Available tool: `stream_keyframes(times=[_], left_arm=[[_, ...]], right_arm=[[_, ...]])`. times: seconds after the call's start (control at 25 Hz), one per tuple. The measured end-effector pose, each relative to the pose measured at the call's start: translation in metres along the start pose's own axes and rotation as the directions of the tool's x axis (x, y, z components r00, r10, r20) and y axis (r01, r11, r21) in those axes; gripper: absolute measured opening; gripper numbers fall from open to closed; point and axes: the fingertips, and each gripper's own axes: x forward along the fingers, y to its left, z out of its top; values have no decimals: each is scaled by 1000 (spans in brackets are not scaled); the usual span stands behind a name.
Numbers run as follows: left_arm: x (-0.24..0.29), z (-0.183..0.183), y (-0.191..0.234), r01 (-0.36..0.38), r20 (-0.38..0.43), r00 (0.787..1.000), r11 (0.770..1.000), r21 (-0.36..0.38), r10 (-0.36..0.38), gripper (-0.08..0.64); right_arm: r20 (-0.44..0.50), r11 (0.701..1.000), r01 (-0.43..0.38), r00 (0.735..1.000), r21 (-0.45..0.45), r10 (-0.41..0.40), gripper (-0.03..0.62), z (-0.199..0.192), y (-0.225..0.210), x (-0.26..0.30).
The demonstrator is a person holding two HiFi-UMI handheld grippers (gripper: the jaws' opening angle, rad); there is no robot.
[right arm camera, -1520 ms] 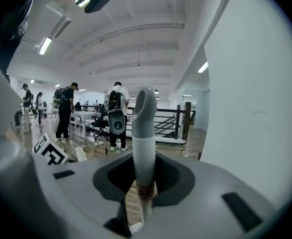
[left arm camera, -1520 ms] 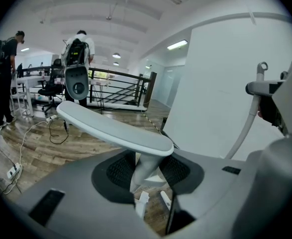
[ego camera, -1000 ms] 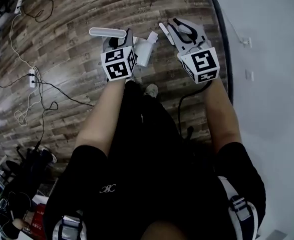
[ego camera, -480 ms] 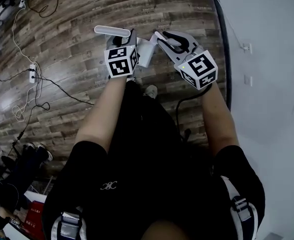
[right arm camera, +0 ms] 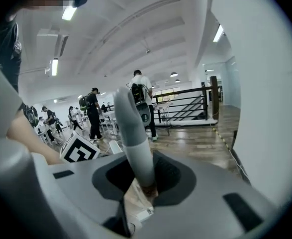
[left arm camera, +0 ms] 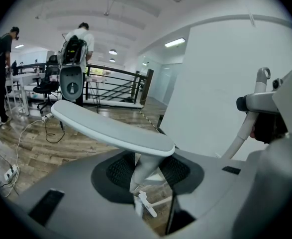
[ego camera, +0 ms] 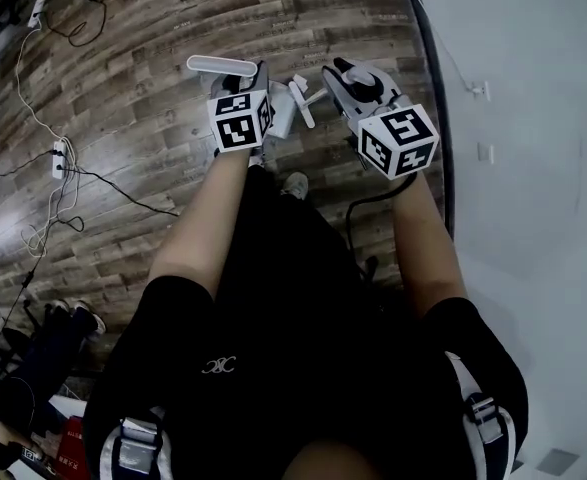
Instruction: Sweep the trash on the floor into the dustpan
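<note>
The left gripper [left arm camera: 145, 173] has its jaws closed on the stem of the dustpan handle [left arm camera: 111, 128], a flat pale paddle whose long axis runs out to the left, roughly level. The right gripper [right arm camera: 142, 180] is clamped just as firmly on an upright grey rod, which I take to be the brush handle [right arm camera: 133, 133]. In the head view the white dustpan [ego camera: 283, 115] sits low between the two grippers, just right of the left one and close above the wooden floor [ego camera: 143, 118]. A short white bar [ego camera: 301, 105] lies just beside the pan's right edge, on a thin stem leading toward the right gripper. It is probably the brush head, though it could be a scrap. I can pick out no loose trash for certain. The coming stroke turns on one relation: the pan lies to the left of the brush, so the right gripper, the nearer one, would draw leftward into it while the left gripper holds the pan low. A shoe [ego camera: 295, 182] stands near, just behind the pan.
</note>
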Motion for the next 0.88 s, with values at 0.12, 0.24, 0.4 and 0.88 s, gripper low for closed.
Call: stream_keyframes(times=[0.12,0.24,0.4,0.88], left_arm=[[-1,0,1,8,-7,1000,1000,-1,-8,141],[-3,-2,2,15,-13,1000,1000,-5,-15,142],[-5,-6,0,20,-22,1000,1000,-3,-20,143],[-6,-7,1,28,-44,999,1000,-3,-28,143]], right_arm=[[-29,996,78,997,41,-77,98,-3,-5,-4],[-63,983,162,986,86,-157,97,-6,-8,-16],[-68,956,226,974,186,-217,95,-18,-10,-36],[35,888,344,928,306,-372,87,11,-34,-97]])
